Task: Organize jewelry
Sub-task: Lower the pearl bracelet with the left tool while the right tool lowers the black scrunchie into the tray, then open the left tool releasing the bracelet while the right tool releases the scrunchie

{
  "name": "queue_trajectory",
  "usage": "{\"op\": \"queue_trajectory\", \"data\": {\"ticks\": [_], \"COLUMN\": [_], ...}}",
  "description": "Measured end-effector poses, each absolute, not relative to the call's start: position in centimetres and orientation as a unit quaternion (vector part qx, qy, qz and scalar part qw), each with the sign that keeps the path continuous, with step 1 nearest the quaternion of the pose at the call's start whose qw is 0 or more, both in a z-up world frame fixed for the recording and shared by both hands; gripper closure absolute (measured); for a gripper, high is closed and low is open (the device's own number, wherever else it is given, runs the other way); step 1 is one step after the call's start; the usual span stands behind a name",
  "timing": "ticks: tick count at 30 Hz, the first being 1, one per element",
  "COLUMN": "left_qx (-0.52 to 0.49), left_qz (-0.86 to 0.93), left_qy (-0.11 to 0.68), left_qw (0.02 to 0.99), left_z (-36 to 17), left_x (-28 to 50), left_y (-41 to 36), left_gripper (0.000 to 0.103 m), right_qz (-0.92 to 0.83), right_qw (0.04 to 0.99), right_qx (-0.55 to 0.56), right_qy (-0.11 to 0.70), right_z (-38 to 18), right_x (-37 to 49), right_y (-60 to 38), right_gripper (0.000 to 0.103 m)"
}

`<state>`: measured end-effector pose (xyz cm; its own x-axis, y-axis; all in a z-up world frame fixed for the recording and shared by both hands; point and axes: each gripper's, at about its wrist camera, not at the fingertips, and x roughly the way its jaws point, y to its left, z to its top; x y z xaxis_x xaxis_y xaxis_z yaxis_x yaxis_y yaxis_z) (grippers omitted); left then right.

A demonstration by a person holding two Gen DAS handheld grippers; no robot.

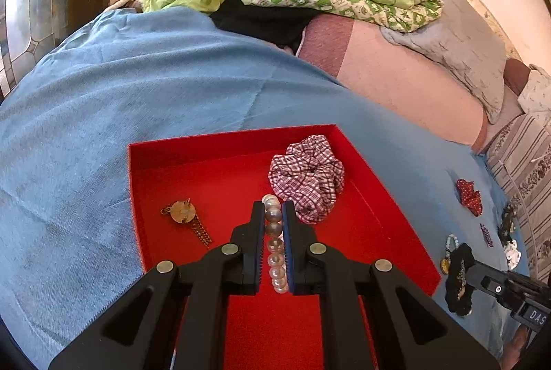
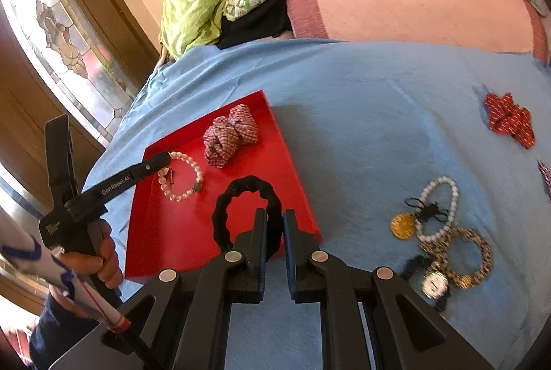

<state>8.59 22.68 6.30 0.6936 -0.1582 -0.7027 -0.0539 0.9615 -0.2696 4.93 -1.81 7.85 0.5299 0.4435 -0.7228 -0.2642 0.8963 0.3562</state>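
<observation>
Over the red tray [image 1: 165,156], pearl bracelet [image 1: 275,246] clamped between the left gripper [image 1: 273,210] fingers.

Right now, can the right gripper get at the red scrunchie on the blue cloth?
Probably not yet: the right gripper is shut on the black scrunchie. The path to the red scrunchie looks free.

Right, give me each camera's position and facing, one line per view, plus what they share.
Left wrist: rides the left tongs, angled down into the red tray; its fingers clamp a pearl bracelet; the right tongs show at right.
Right wrist: rides the right tongs, angled down over the tray's near edge, gripping a black scrunchie; a hand holds the left tongs.
Shared: tray, bracelet, plaid scrunchie, blue cloth.
</observation>
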Motion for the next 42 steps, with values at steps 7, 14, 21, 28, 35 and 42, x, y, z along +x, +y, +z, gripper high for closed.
{"op": "queue_trajectory", "data": {"ticks": [7,14,21,28,35,42], "left_qx": [-0.139,-0.136,-0.134,-0.136,-0.134,-0.133], "left_qz": [-0.022,-0.019,-0.017,-0.014,-0.013,-0.007], "left_qy": [0.401,0.404,0.407,0.411,0.416,0.418], "left_qw": [0.905,0.905,0.903,0.901,0.899,0.898], "left_z": [5.5,5.4,5.4,5.2,5.1,4.9], "left_x": [9.3,9.7,9.9,10.1,10.3,10.3], "left_y": [23.1,23.2,23.0,23.2,23.3,23.3], "left_gripper": [0.094,0.094,0.094,0.094,0.094,0.094], "right_qz": [0.202,0.183,0.168,0.155,0.15,0.15], "right_qw": [0.855,0.844,0.844,0.841,0.84,0.841], "right_qx": [0.084,0.065,0.042,0.035,0.04,0.036], "right_qy": [0.471,0.5,0.508,0.517,0.52,0.519], "right_z": [7.0,5.2,4.1,3.1,2.6,2.7], "right_x": [8.4,11.6,13.8,15.1,15.9,15.7], "right_y": [1.4,3.8,5.8,6.6,7.0,7.1], "right_gripper": [0.093,0.093,0.092,0.092,0.091,0.09]}}
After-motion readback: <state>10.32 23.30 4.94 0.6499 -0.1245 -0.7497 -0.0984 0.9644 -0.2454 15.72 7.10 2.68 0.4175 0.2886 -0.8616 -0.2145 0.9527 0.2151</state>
